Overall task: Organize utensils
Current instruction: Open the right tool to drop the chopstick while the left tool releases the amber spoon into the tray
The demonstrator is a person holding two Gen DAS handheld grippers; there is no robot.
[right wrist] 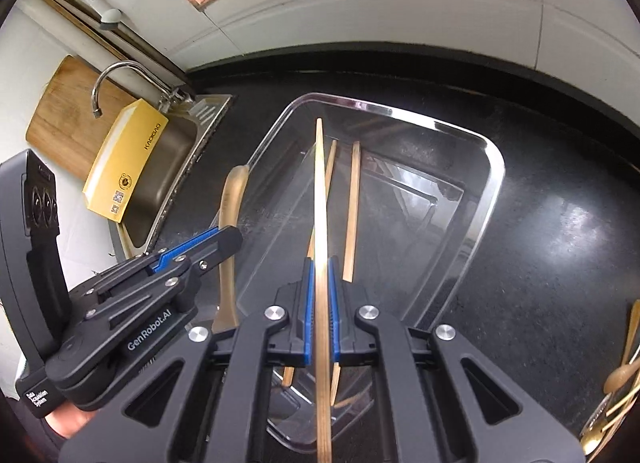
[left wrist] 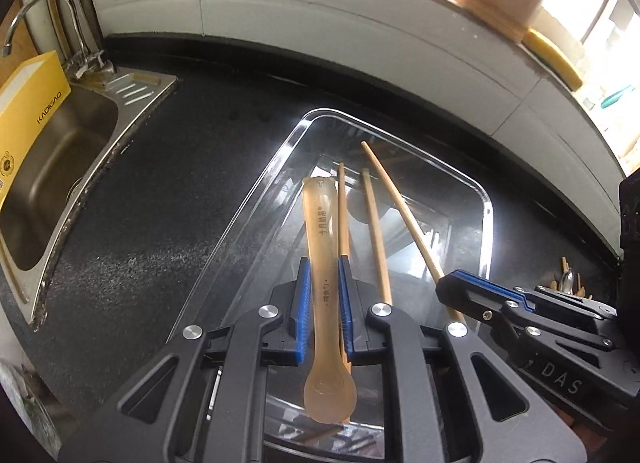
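Note:
A clear plastic tray (left wrist: 280,151) lies on the black counter with two wooden chopsticks (left wrist: 376,239) inside it. My left gripper (left wrist: 323,267) hangs over the tray's near end, shut on a translucent amber silicone spoon (left wrist: 320,223) whose bowl points back at the camera. In the right wrist view my right gripper (right wrist: 321,263) is shut on a single wooden chopstick (right wrist: 319,191) that reaches out over the tray (right wrist: 492,167). There the left gripper (right wrist: 230,237) and its spoon (right wrist: 232,199) hover by the tray's left rim. The right gripper (left wrist: 452,287) shows at the right of the left wrist view.
A steel sink (left wrist: 60,151) with a faucet (left wrist: 48,7) and a yellow box (left wrist: 28,111) lies left of the tray. A wooden cutting board (right wrist: 60,119) leans behind the sink. More wooden utensils (right wrist: 624,375) lie on the counter at the far right. A white tiled wall runs behind.

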